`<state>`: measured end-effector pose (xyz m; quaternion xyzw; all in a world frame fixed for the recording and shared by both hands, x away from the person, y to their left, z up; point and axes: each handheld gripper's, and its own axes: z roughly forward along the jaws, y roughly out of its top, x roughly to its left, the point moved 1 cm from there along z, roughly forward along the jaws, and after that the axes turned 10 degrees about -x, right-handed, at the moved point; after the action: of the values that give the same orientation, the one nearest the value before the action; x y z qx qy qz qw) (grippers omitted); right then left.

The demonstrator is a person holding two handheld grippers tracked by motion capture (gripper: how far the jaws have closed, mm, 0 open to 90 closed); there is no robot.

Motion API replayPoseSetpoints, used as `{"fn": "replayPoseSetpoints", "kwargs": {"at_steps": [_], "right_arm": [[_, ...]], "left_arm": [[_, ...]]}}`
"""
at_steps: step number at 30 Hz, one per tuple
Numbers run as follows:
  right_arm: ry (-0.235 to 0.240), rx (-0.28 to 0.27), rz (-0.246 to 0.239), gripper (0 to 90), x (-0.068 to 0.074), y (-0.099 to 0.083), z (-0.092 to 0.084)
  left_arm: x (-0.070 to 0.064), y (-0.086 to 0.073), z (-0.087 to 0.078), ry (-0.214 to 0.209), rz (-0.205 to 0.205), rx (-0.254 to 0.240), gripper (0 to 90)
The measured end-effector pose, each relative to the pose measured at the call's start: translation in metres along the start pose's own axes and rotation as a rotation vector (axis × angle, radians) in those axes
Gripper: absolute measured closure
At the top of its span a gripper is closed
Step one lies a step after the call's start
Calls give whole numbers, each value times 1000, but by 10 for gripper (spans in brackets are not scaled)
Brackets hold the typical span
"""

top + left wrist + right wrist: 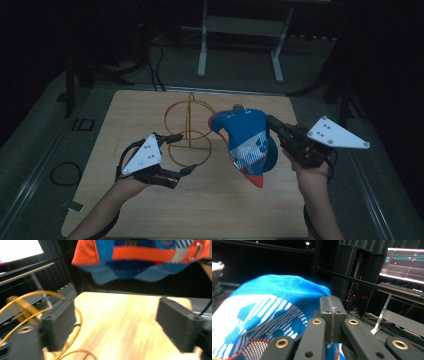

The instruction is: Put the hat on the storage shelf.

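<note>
Cap: a blue fabric baseball cap with white print and an orange-red brim (247,142) hangs above the right half of the counter, brim end lowest, just right of the wire stand.
Right gripper: the right gripper (274,125) has its jaws pressed together, pinching the cap's blue fabric at its right side.
Left gripper: the left gripper (179,155) has its jaws wide apart with nothing between them, low over the counter beside the stand.
Stand: a yellow-orange wire stand of rings (190,132) sits at the counter's middle.
Counter: a light wooden counter (150,210) carries the stand.
</note>
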<state>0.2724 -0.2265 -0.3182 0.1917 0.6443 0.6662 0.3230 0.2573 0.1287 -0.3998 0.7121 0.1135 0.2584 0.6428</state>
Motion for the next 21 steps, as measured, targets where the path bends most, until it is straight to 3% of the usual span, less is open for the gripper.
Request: {"fn": "replayPoseSetpoints", "kwargs": {"at_steps": [1, 2, 3, 4, 5, 6, 7, 10, 11, 14, 16, 19, 21], "right_arm": [[0, 0, 0, 900, 0, 0, 0], [-8, 1, -3, 900, -3, 4, 7], [-8, 1, -3, 900, -3, 4, 7], [-14, 1, -3, 900, -6, 7, 14], [-19, 5, -6, 900, -7, 9, 18], [-23, 6, -8, 900, -8, 10, 23], [-21, 5, -3, 900, -9, 12, 27], [-25, 2, 0, 900, -12, 15, 40], [-25, 2, 0, 900, -12, 15, 40], [-16, 7, 14, 900, -14, 19, 60], [-11, 8, 17, 900, -14, 20, 66], [2, 19, 18, 900, -8, 24, 91], [4, 21, 16, 900, -6, 24, 97]], "left_arm": [[1, -3, -4, 16, -3, 1, 151], [4, -11, -10, 32, -31, -2, 101], [4, -11, -10, 32, -31, -2, 54], [7, -21, -17, 54, -52, 22, 26], [7, -21, -17, 54, -52, 22, 26], [8, -33, -23, 95, -62, 37, 25], [8, -33, -23, 95, -62, 37, 24], [7, -59, -34, 160, -68, 74, 24], [7, -59, -34, 160, -68, 74, 24], [5, -77, -42, 217, -90, 75, 24], [2, -89, -47, 260, -82, 77, 25], [-2, -110, -53, 333, -83, 91, 25], [-3, -114, -53, 343, -76, 98, 25]]}}
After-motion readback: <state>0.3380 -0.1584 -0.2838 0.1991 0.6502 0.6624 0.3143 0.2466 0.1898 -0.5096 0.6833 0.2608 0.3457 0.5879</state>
